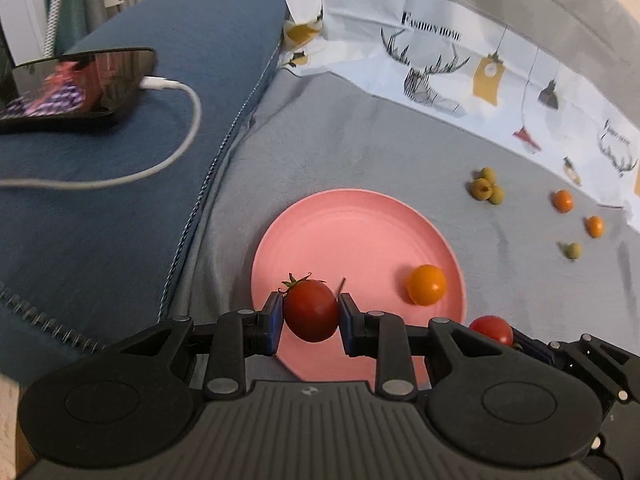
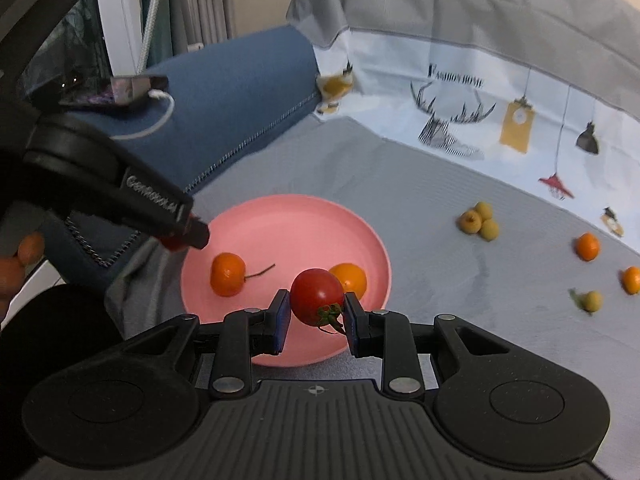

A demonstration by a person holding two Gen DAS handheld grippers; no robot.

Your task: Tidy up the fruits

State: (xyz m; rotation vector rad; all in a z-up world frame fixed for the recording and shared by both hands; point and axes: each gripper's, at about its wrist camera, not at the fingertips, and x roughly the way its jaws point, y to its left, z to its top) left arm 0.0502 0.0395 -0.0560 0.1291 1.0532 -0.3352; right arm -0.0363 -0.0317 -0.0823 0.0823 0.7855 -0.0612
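Grey bedsheet [image 2: 440,208] mostly bare right of round pink plastic plate [image 1: 352,224]. Left gripper [image 1: 311,318] clamped on red cherry tomato [image 1: 310,310] over plate's near rim. Right gripper [image 2: 316,312] clamped on second red tomato [image 2: 316,296], half hiding orange fruit [image 2: 352,278] behind.

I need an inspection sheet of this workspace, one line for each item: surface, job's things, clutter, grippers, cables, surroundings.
Surface: grey bed sheet, lightly wrinkled.
Job's things: pink plate holding two orange fruits; cluster of green fruits, one single green fruit and two small orange fruits loose on the sheet.
Clutter: phone on the blue cushion.
Grippers: left gripper shut on a red tomato; right gripper shut on a second red tomato; both over the plate.
Cables: white charging cable plugged into the phone.
Surroundings: printed bedding behind; curtain at top left.
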